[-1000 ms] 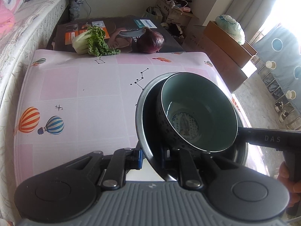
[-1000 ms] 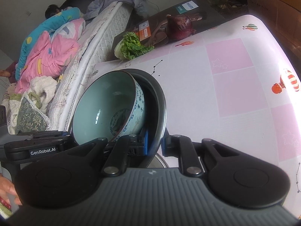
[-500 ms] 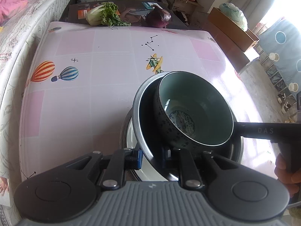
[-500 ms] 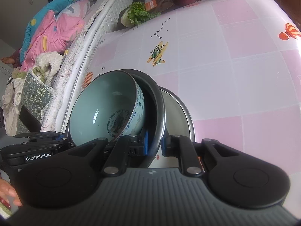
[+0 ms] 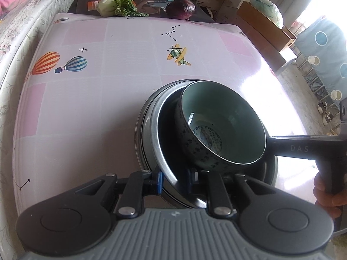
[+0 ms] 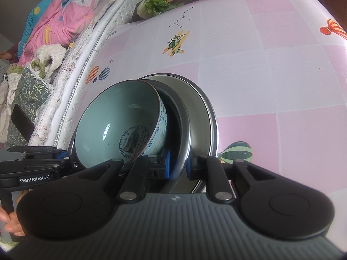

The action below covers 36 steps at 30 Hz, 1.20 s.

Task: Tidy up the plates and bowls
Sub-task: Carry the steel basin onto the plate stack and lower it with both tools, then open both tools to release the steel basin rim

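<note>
A pale green ceramic bowl (image 5: 223, 130) with a blue pattern sits in a steel dish (image 5: 157, 138). My left gripper (image 5: 173, 183) is shut on that dish's near rim. My right gripper (image 6: 177, 165) is shut on the opposite rim of the same steel dish (image 6: 183, 130), with the bowl (image 6: 121, 125) inside it. Both hold it just over a larger steel plate (image 5: 139, 127) lying on the table; this plate also shows in the right wrist view (image 6: 203, 112). I cannot tell whether the dish touches the plate.
The table (image 5: 91, 99) has a pink and white cloth with balloon and plane prints. A cabbage (image 5: 115, 3) and a red onion (image 5: 181, 8) lie beyond its far edge. A bed (image 6: 56, 21) runs along the left side.
Both grippers have carried the dish and bowl back toward me and down. The larger steel plate has come into view beneath them.
</note>
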{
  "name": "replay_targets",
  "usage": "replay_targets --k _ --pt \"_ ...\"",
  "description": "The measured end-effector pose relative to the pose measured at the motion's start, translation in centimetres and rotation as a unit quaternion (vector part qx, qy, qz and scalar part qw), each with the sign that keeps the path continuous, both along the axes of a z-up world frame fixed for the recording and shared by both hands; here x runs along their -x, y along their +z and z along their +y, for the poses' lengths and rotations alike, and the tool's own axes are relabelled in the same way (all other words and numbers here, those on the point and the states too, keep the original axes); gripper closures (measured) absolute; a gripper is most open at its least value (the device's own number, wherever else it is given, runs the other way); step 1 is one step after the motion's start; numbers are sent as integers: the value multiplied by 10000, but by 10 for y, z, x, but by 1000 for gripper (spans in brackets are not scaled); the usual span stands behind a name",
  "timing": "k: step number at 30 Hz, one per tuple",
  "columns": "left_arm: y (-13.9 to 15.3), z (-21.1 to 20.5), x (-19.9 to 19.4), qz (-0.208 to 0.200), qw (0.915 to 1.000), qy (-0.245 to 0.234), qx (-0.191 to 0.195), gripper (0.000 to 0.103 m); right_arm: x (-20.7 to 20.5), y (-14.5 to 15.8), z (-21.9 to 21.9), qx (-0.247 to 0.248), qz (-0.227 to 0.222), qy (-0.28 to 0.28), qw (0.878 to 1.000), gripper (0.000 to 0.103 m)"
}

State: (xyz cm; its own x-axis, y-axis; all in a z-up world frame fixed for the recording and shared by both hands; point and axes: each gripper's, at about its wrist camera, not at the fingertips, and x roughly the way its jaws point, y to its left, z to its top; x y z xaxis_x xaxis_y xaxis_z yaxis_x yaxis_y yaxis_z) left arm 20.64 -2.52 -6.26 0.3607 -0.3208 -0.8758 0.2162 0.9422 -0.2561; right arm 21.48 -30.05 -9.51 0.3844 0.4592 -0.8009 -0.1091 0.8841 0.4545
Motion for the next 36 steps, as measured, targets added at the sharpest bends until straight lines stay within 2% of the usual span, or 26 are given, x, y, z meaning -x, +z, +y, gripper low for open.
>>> replay_targets --k 3,6,8,11,14,17,20,24,26,31,32,36 --pt "4 -1 6 -106 9999 -64 -39 77 5 3 0 169 -141 6 9998 86" --pt "12 0 16 -401 9990 -36 -216 65 10 8 -5 186 -352 -62 9992 83" --pt "19 2 23 -687 9975 -60 -180 56 14 11 -9 134 -443 -126 9988 82" --pt "25 2 30 -906 9958 -78 -138 55 20 13 -13 20 -540 -165 9984 81" --pt "25 -3 36 -1064 9939 -60 -295 55 28 13 -16 -87 -595 -249 9979 80" --pt "24 -7 45 -1210 9917 -45 -427 53 46 20 -18 -62 -889 -352 9954 76" --pt "27 -8 59 -1372 9895 -25 -453 42 71 32 -20 139 -1345 -412 9900 64" --pt "36 -6 80 -1544 9869 123 -458 30 111 49 -19 535 -1969 -524 9776 37" --pt "45 -3 93 -1716 9839 217 -456 21 128 55 -17 840 -2226 -595 9695 23" --pt "66 -4 128 -2293 9712 332 -552 5 172 72 -10 1477 -2827 -700 9452 10" --pt "67 -4 133 -2350 9699 337 -551 0 180 75 -7 1557 -2926 -715 9407 2" --pt "70 -7 151 -2419 9677 464 -542 0 205 81 3 1886 -3225 -768 9244 1"
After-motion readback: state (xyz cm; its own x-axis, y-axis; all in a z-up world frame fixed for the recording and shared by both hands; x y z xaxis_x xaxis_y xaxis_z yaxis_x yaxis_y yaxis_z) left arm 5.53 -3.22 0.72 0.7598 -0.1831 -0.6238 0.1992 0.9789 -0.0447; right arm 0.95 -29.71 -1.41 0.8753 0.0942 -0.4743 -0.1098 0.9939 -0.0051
